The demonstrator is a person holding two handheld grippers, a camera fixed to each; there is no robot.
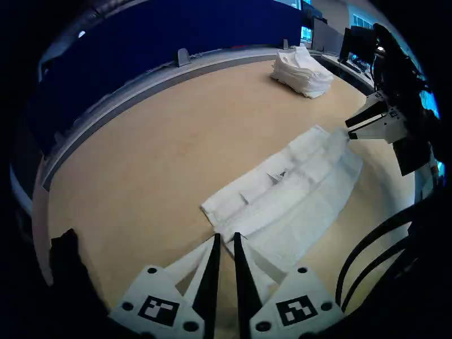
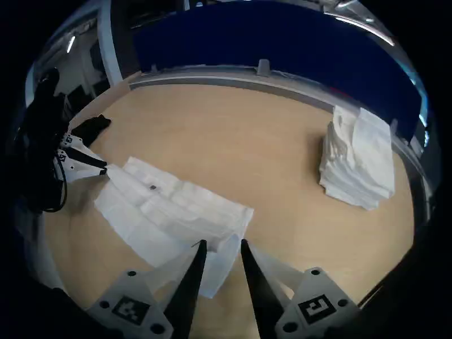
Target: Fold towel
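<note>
Both views are dim, with a cool blue cast. Soft, even light leaves only faint shadows in the folds of the towel [image 1: 294, 192], the brightest patch. A window [image 1: 359, 20] glares at the left gripper view's upper right. Fisheye distortion bends the tabletop [image 1: 158, 164] edge, and the rims darken and smear.

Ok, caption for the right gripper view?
Right gripper and left gripper at opposite ends of a part-folded white towel; folded stack beyond.
</note>
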